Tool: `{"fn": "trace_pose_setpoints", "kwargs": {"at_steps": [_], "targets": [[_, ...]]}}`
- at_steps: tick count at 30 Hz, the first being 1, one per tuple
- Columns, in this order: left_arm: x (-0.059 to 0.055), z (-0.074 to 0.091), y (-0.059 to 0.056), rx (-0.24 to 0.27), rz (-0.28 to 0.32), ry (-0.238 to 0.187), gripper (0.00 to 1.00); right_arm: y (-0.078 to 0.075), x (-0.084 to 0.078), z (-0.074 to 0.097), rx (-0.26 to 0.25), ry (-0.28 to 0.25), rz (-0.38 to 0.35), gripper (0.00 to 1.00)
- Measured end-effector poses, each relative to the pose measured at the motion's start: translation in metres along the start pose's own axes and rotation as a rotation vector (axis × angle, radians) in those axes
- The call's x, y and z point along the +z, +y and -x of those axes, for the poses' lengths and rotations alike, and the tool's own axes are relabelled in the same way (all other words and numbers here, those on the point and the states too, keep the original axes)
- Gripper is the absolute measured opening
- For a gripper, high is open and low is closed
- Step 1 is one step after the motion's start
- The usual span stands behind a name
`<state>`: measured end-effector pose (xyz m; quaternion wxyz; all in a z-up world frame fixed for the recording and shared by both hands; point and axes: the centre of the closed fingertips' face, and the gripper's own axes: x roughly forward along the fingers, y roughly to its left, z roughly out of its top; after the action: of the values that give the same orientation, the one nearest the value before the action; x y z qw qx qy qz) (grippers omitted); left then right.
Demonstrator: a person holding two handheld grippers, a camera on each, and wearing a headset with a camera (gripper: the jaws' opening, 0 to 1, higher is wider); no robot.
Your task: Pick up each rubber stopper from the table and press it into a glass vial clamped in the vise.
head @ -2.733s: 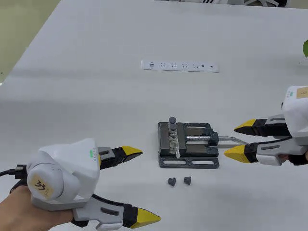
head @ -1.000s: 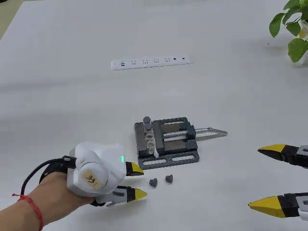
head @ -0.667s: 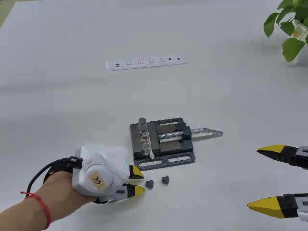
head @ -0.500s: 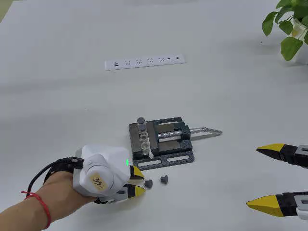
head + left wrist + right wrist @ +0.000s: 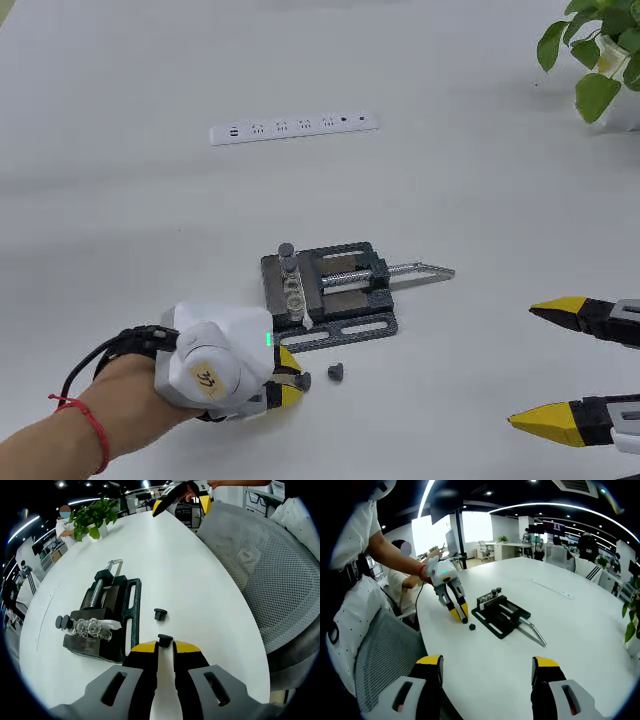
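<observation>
Lower centre, the left gripper (image 5: pixel 165 646) is clamped on the near stopper (image 5: pixel 165 640) by its tips; right gripper (image 5: pixel 487 666) agape; lift slowly lest it slip.

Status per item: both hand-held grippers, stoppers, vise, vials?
left hand-held gripper: shut on held stopper, down at the table.
loose stopper: lying on the table in front of the vise, not gripped.
right hand-held gripper: open, empty, off to the side.
vise: closed on a row of vials.
vials: upright in the vise; far end stoppered, nearer ones open.
</observation>
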<state>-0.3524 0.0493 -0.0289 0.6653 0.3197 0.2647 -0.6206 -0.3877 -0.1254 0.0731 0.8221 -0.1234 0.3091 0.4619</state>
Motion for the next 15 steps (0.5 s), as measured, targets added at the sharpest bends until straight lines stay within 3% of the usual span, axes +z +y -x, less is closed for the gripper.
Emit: {"fn": "trace_pose_setpoints", "kwargs": {"at_steps": [15], "targets": [[-0.0033,0.0003,0.0026,0.006,-0.015,0.014,0.05,-0.0013,-0.0029,-0.0004,0.005,0.0,-0.001,0.69]]}}
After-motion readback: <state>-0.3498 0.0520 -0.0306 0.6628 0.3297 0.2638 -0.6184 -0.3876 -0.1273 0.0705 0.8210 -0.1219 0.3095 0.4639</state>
